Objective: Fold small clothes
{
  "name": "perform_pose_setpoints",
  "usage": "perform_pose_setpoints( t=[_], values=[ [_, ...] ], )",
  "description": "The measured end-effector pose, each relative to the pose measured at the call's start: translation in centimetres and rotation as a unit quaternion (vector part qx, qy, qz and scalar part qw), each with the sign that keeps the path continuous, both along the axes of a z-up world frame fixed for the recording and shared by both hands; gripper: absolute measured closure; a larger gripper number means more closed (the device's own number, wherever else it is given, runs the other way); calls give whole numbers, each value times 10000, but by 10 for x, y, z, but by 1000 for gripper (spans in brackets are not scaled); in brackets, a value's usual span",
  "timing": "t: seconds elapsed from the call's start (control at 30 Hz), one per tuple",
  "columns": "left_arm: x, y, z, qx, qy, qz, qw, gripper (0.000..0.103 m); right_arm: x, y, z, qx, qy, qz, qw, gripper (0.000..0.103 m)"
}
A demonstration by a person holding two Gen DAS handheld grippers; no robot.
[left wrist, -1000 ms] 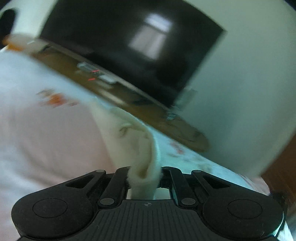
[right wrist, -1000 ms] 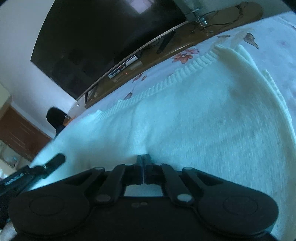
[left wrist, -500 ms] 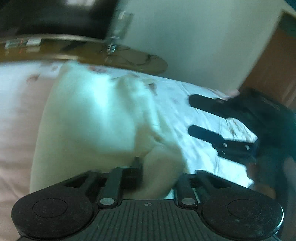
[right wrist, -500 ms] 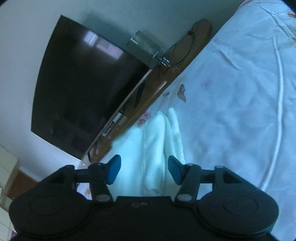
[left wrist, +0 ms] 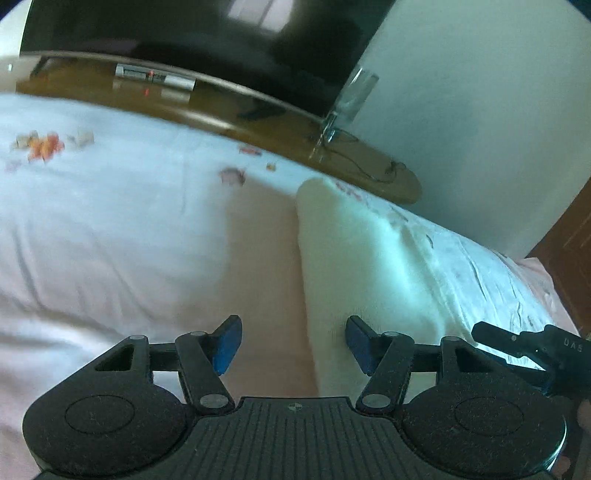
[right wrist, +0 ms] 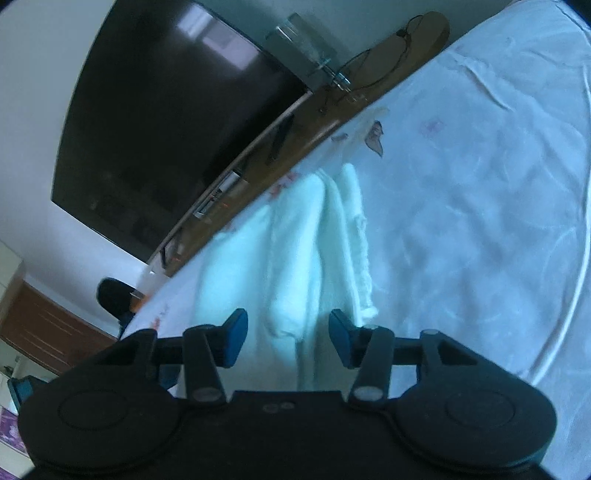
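Observation:
A white knit garment [left wrist: 362,258] lies folded into a long strip on the flowered bedsheet [left wrist: 110,206]. My left gripper [left wrist: 293,345] is open and empty, its blue pads [left wrist: 227,343] set over the garment's left edge. In the right wrist view the same garment [right wrist: 295,258] runs away from me toward the bed's far edge. My right gripper [right wrist: 284,338] is open and empty, hovering over the garment's near end. The right gripper's fingers also show at the right edge of the left wrist view [left wrist: 524,343].
A wooden TV bench [left wrist: 258,122] with a large dark television [left wrist: 184,33] runs along the far side of the bed. A glass stand [right wrist: 310,48] and cables sit on the bench. A white cord [right wrist: 576,258] lies on the sheet at the right.
Both grippers have let go of the garment and opened. The garment went from held up to lying folded on the bed. The left gripper has drawn back to its left edge.

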State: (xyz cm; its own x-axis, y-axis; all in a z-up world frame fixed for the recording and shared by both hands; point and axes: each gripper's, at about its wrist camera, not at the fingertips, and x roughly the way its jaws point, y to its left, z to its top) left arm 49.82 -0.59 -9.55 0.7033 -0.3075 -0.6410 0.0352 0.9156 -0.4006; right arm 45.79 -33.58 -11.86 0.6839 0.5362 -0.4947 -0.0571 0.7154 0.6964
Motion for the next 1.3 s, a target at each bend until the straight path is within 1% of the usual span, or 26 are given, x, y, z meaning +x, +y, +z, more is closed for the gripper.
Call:
perform_pose_setpoints(
  t=[0.07, 0.13, 0.2, 0.23, 0.33, 0.43, 0.5, 0.53, 0.57, 0.67, 0.7, 0.73, 0.77, 0.8, 0.83, 0.87, 0.9, 0.97, 1.0, 1.03, 1.1, 1.17, 1.3],
  values=[
    [-3, -10, -9, 31, -1, -30, 10000, 41, 3, 3, -2, 25, 37, 35, 10000, 54],
    [-3, -10, -13, -97, 17, 17, 10000, 41, 4, 6, -2, -129, 85, 83, 9998, 57],
    [-4, -8, -13, -105, 5, 9, 9999, 41, 10, 10, -3, -234, 79, 147, 9996, 57],
    [-4, -10, -15, -91, -1, 0, 10000, 41, 11, 12, -3, -263, 79, 195, 9994, 55],
    [-2, -12, -16, -76, -19, -14, 10000, 41, 14, 16, 4, -251, -56, 317, 9992, 55],
    [-4, -10, -16, -108, -34, -19, 9999, 41, 15, 22, 9, -366, -84, 401, 9985, 55],
    [-4, -8, -16, -145, -36, -24, 9999, 41, 17, 25, 9, -754, -22, 354, 9965, 64],
    [-4, -8, -16, -152, -40, -27, 9999, 41, 17, 25, 8, -796, -4, 331, 9963, 64],
    [-4, -8, -16, -151, -43, -26, 9999, 41, 16, 23, 8, -667, 19, 363, 9971, 60],
    [-4, -9, -16, -126, -50, -15, 9999, 41, 20, 28, 6, -603, 32, 495, 9969, 58],
    [-4, -9, -16, -110, -56, -16, 9999, 41, 20, 30, 7, -499, -9, 591, 9970, 61],
    [-5, -10, -16, -112, -61, -11, 9999, 41, 21, 32, 7, -413, -78, 718, 9965, 73],
    [-5, -10, -16, -130, -61, -4, 9999, 41, 19, 37, 10, -406, -208, 869, 9952, 79],
    [-5, -9, -17, -137, -59, -8, 9999, 41, 17, 42, 13, -550, -310, 938, 9936, 79],
    [-5, -10, -16, -123, -50, -17, 9999, 41, 17, 47, 13, -843, -307, 883, 9920, 77],
    [-4, -10, -15, -103, -41, -31, 9999, 41, 20, 47, 11, -991, -233, 776, 9918, 73],
    [-4, -10, -15, -91, -32, -43, 9999, 41, 21, 46, 9, -962, -190, 707, 9927, 72],
    [-3, -11, -13, -84, -2, -41, 10000, 41, 22, 43, 6, -799, -116, 635, 9947, 75],
    [-2, -10, -11, -85, 5, -33, 10000, 41, 24, 43, 6, -809, -93, 633, 9947, 78],
    [-1, -9, -8, -139, -32, 26, 9999, 41, 26, 47, 7, -921, -78, 672, 9935, 83],
    [2, -4, -2, -295, -129, 148, 9994, 41, 24, 56, 17, -1340, -206, 753, 9879, 84],
    [11, -6, 2, -207, -115, 153, 9996, 41, 22, 63, 28, -1691, -404, 788, 9816, 85],
    [25, -16, 6, -103, -129, -11, 9999, 41, 18, 57, 45, -1700, -642, 771, 9803, 85]
  ],
)
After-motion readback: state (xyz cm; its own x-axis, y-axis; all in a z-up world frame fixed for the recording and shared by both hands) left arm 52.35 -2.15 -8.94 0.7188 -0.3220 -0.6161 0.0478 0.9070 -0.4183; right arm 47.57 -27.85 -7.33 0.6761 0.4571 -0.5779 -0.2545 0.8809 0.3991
